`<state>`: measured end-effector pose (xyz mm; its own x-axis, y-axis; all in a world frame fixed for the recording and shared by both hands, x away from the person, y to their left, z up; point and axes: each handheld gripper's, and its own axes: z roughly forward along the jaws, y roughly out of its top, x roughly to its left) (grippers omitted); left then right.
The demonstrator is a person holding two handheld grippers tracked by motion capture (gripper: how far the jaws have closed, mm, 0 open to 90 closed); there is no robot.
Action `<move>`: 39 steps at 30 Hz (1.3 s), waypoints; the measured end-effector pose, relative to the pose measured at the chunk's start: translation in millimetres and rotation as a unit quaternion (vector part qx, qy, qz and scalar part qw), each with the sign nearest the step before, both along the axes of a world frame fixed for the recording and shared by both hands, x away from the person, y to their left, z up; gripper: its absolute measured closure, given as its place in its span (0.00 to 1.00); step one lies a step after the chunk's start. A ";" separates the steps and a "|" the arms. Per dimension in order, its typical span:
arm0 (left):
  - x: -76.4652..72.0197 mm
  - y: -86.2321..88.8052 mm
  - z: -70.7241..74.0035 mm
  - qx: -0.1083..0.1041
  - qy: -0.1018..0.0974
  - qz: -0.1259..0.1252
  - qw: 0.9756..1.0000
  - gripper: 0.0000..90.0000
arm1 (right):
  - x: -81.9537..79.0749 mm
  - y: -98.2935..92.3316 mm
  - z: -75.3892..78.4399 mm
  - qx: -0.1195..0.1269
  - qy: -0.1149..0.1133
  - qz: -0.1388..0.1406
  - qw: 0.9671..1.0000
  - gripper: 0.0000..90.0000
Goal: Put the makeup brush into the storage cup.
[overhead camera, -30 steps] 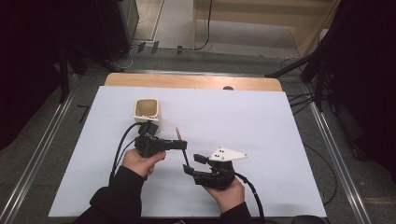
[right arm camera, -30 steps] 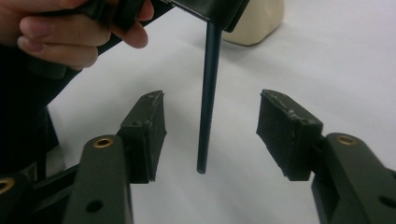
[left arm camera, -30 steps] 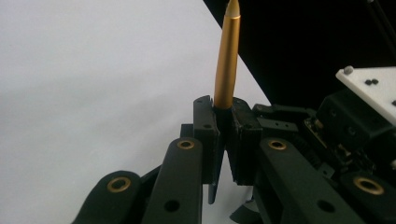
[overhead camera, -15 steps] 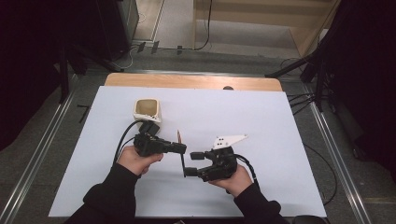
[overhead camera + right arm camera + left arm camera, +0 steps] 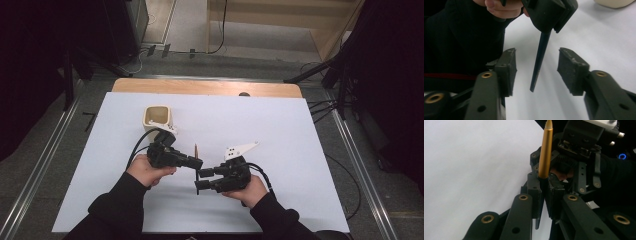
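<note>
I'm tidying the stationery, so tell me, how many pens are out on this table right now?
1. The pen is clamped upright in the left gripper, its lower end between the right gripper's open jaws. More could be hidden inside the cup.

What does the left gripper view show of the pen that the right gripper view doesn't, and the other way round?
Left gripper view: the pen's gold upper part, rising from the shut left gripper.

Right gripper view: the pen's dark lower part, hanging free between the right gripper's fingers, which have just been closing and do not touch it; a cream cup at the top edge.

Both: the white table and the left gripper clamping the pen.
</note>
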<state>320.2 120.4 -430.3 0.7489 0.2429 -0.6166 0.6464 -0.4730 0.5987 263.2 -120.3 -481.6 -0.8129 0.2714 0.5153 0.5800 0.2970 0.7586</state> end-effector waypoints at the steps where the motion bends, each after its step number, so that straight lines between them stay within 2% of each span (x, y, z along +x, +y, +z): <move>1: -0.2 -0.1 0.1 -0.001 0.000 -0.003 1.000 0.93 | -0.4 1.8 -2.2 0.000 0.001 0.002 1.000 0.63; 4: -1.2 0.8 1.1 -0.006 -0.003 -0.005 1.000 0.93 | -0.1 3.3 -4.3 -0.008 0.003 -0.001 1.000 0.68; 5: -1.3 0.9 1.2 -0.007 -0.003 -0.006 1.000 0.93 | 1.0 3.5 -7.1 -0.005 0.017 -0.005 1.000 0.73; 7: -1.5 1.1 1.3 -0.008 -0.006 -0.005 1.000 0.93 | 1.6 3.0 -8.0 0.000 0.024 -0.004 1.000 0.75; 12: -0.7 -0.6 -1.2 -0.011 -0.002 -0.005 1.000 0.93 | 1.8 2.2 -7.7 0.017 0.019 -0.009 1.000 0.86; 16: -1.4 -2.0 -1.6 -0.010 -0.003 -0.002 1.000 0.93 | 1.2 2.8 -7.6 0.017 0.021 -0.007 1.000 0.92; 20: -1.7 -1.2 -1.5 -0.015 -0.004 0.001 1.000 0.93 | 1.7 2.7 -7.5 0.020 0.023 -0.012 0.999 0.93; 27: -3.2 -0.9 -1.2 -0.020 -0.016 0.005 1.000 0.92 | 2.3 1.7 -6.7 0.017 0.025 -0.016 0.999 0.94; 28: -3.3 -0.7 -1.3 -0.020 -0.018 0.006 1.000 0.89 | 2.3 1.6 -6.5 0.017 0.024 -0.017 0.999 0.94; 29: -3.5 -0.4 -1.4 -0.020 -0.019 0.010 1.000 0.79 | 2.2 1.0 -6.1 0.016 0.024 -0.020 0.999 0.94; 30: -3.6 -0.2 -1.5 -0.024 -0.018 0.012 0.999 0.79 | 2.2 1.0 -6.1 0.016 0.024 -0.020 0.999 0.94; 32: -3.7 0.4 -1.3 -0.035 -0.018 0.013 0.999 0.71 | 2.5 0.3 -5.8 0.018 0.026 -0.022 0.999 0.94; 34: -5.5 0.1 -0.4 -0.038 -0.034 0.020 0.999 0.59 | 2.6 0.1 -5.6 0.017 0.026 -0.022 0.999 0.94; 36: -7.0 0.4 -0.8 -0.043 -0.051 0.026 0.997 0.56 | 3.0 0.1 -5.9 0.018 0.023 -0.023 0.999 0.94; 37: -8.9 0.8 -2.6 -0.050 -0.072 0.036 0.996 0.48 | 2.9 0.1 -5.8 0.018 0.023 -0.024 0.999 0.94; 39: -9.5 0.9 -3.5 -0.049 -0.079 0.040 0.995 0.45 | 2.9 0.0 -5.7 0.019 0.024 -0.025 0.999 0.94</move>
<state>310.7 121.3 -433.8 0.8195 0.2496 -0.5159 0.5731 -0.3582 0.7371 266.1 -120.3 -487.3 -0.7730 0.2909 0.5638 0.6293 0.2390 0.7395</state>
